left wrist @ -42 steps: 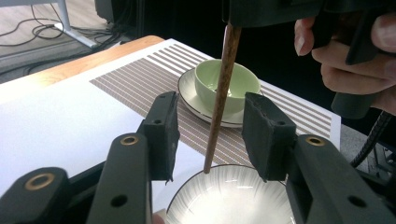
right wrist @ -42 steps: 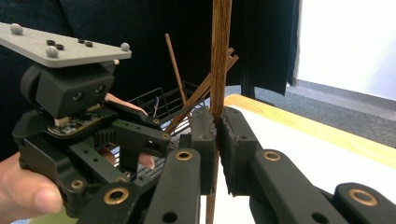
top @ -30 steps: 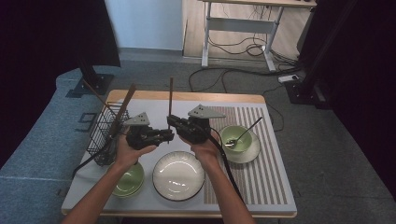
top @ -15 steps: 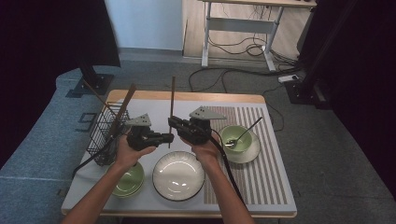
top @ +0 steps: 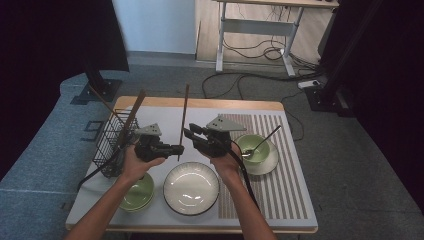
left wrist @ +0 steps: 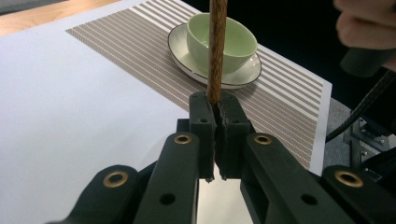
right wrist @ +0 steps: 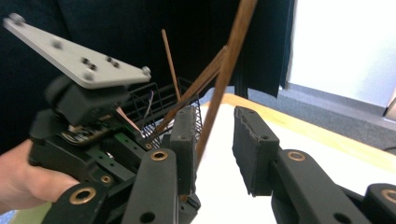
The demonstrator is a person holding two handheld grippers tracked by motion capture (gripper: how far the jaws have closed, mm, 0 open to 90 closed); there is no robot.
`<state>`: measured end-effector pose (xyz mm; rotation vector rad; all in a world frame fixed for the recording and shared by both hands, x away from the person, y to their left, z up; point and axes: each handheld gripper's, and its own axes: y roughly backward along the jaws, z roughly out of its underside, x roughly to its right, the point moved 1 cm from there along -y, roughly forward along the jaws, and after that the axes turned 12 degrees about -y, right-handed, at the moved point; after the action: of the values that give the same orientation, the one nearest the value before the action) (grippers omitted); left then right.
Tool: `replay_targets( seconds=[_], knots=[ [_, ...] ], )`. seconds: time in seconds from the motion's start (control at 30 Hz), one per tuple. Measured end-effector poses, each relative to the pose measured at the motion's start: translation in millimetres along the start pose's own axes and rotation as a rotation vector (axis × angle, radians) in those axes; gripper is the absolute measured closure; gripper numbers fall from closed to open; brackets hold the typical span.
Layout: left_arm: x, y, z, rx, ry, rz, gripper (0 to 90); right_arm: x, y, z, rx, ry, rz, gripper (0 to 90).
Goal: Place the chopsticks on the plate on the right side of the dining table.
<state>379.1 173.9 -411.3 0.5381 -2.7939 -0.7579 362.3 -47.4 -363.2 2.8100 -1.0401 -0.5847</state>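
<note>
Handover above the table's middle. The left gripper (top: 176, 148) has just clamped its jaws on the lower end of 1 upright wooden chopstick (top: 183, 117). The right gripper (top: 191, 133) has been opening; its jaws flank the stick without pressing. A wire basket (top: 107, 145) stands at the table's left edge.

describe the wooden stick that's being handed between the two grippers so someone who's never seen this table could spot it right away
Start at the white table and find the two black grippers held above the big round plate at its front edge. The wooden stick rises nearly upright between them, clamped at its lower end by the left gripper. Unlike the wooden utensils leaning in the wire basket, it stands in mid-air.
</note>
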Motion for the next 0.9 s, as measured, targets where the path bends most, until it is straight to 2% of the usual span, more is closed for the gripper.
replay_targets(
  seconds=[0.23,0.4,0.57,0.9],
  knots=[
    [-1.6,-2.7,-0.4,-0.025,0.017,-0.003,86.2,-7.0,-1.9,-7.0,0.017,0.015,-0.004,70.6],
    [-0.6,-7.7,1.5,-0.078,0.014,-0.008,86.2,-10.8,-9.0,-8.7,0.007,0.043,0.015,69.5],
    [1.4,-11.2,3.8,-0.119,0.009,0.014,86.1,-9.3,-13.1,-7.4,-0.003,0.040,0.035,67.0],
    [3.0,-10.5,4.3,-0.129,-0.001,0.029,86.2,-2.8,-13.3,-5.5,0.000,0.061,0.085,64.6]
  ],
)
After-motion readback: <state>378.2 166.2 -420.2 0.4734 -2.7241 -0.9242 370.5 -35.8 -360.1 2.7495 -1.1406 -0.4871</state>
